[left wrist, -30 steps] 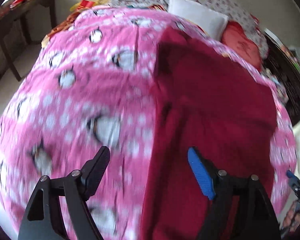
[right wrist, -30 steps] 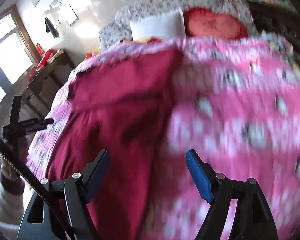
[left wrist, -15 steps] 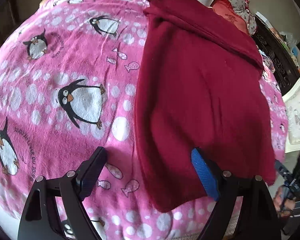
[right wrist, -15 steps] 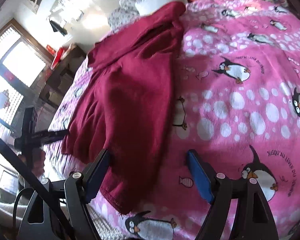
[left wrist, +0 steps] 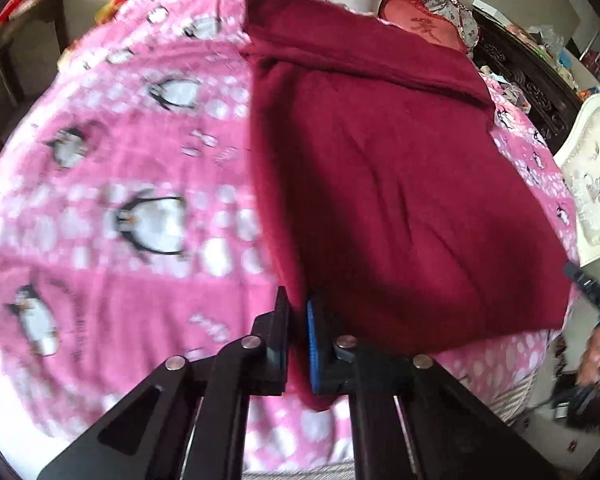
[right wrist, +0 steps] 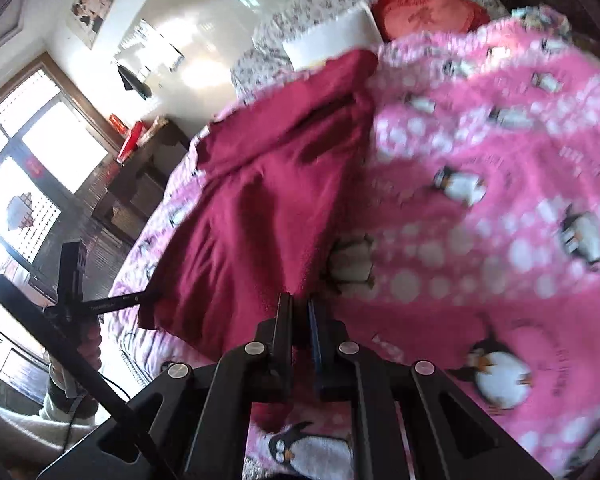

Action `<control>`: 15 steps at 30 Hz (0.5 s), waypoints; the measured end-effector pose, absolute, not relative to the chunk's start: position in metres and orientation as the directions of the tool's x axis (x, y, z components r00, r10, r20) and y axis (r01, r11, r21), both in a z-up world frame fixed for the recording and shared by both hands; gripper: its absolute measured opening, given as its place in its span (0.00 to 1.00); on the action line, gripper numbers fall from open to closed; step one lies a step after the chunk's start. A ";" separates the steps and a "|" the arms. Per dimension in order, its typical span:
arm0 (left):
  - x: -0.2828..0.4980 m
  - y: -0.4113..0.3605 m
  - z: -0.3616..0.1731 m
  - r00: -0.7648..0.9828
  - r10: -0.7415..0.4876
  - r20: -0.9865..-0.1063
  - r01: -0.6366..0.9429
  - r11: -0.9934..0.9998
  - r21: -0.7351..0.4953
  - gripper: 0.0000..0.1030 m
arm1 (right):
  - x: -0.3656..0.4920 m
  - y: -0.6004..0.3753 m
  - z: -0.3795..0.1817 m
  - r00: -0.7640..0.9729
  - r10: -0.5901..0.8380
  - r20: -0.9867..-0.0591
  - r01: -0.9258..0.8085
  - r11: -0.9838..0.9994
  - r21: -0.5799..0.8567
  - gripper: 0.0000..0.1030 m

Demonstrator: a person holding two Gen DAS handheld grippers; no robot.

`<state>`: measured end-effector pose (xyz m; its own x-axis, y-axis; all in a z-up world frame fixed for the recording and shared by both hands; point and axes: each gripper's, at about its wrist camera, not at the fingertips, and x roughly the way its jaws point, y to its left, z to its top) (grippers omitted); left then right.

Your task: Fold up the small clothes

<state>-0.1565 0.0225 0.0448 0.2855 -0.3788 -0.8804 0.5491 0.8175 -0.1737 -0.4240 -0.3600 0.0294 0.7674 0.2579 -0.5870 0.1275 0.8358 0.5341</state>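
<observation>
While both pinch the garment (left wrist: 400, 184), only right view (blurred) shows windows (right wrist: 40, 152).

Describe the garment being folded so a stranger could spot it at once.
Find the pink fleece blanket with penguins covering the bed. On it lies a dark red fuzzy knit garment, near corners pinched by the left gripper and right gripper. It alone is plain, without print.

Motion blur smears the penguin blanket (left wrist: 148, 220) — its lettering (right-wrist view) (right wrist: 560, 376) stays unreadable.
</observation>
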 end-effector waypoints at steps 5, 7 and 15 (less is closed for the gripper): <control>-0.152 0.038 0.035 0.273 -0.362 -0.891 0.531 0.829 -0.174 0.07 | -0.427 -0.362 0.032 0.744 0.139 -0.653 0.201 0.886 0.418 0.02; -0.152 0.039 0.028 0.260 -0.359 -0.896 0.505 0.842 -0.190 0.07 | -0.425 -0.370 0.019 0.738 0.188 -0.648 0.216 0.844 0.492 0.03; -0.156 0.041 0.028 0.322 -0.303 -0.897 0.466 0.876 -0.129 0.41 | -0.441 -0.372 0.006 0.732 0.364 -0.576 0.156 0.734 0.662 0.60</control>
<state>-0.1563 0.0415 0.0277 0.3216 -0.3030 -0.8971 0.4657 0.8755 -0.1287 -0.4413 -0.3717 0.0056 0.7318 0.3642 -0.5760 0.1556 0.7336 0.6616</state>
